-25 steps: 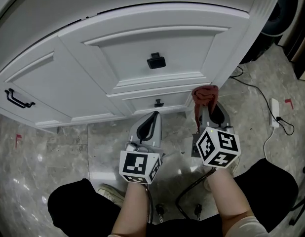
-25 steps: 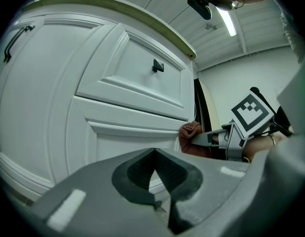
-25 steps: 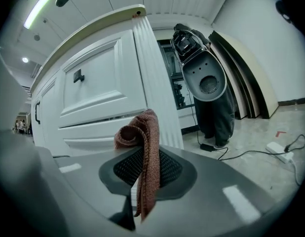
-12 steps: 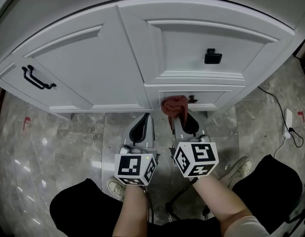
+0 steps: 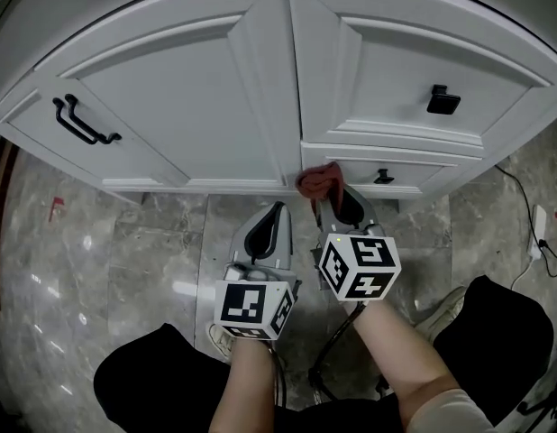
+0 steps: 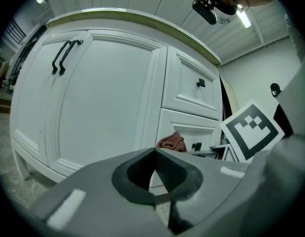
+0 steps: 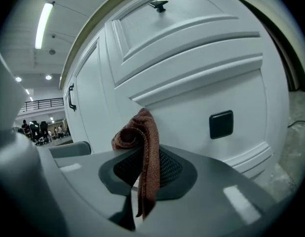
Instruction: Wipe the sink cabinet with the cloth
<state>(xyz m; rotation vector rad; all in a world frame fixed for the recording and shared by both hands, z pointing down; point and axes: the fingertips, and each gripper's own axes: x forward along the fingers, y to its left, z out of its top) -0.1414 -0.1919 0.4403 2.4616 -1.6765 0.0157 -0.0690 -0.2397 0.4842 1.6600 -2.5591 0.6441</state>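
The white sink cabinet (image 5: pixel 197 106) curves across the top of the head view, with a door on the left and drawers on the right. My right gripper (image 5: pixel 325 198) is shut on a red-brown cloth (image 5: pixel 318 180). The bunched cloth is pressed against the lower drawer's left end, beside the centre stile. In the right gripper view the cloth (image 7: pixel 141 132) hangs between the jaws of that gripper (image 7: pixel 142 157), close to the white cabinet (image 7: pixel 182 83). My left gripper (image 5: pixel 277 213) is shut and holds nothing. It hovers just left of the right gripper, short of the cabinet base. From the left gripper (image 6: pixel 155 153) the cloth (image 6: pixel 171 142) shows ahead.
A black bar handle (image 5: pixel 83 121) sits on the left door. Black knobs (image 5: pixel 442 100) (image 5: pixel 382 176) sit on the drawers. The floor is grey marble tile (image 5: pixel 98 260). A cable and white power strip (image 5: pixel 536 226) lie at the right. The person's knees and shoes are below the grippers.
Both grippers and the cloth have moved left along the cabinet's lower front, from the right corner to the lower drawer's left end by the centre stile. Both grippers stay shut.
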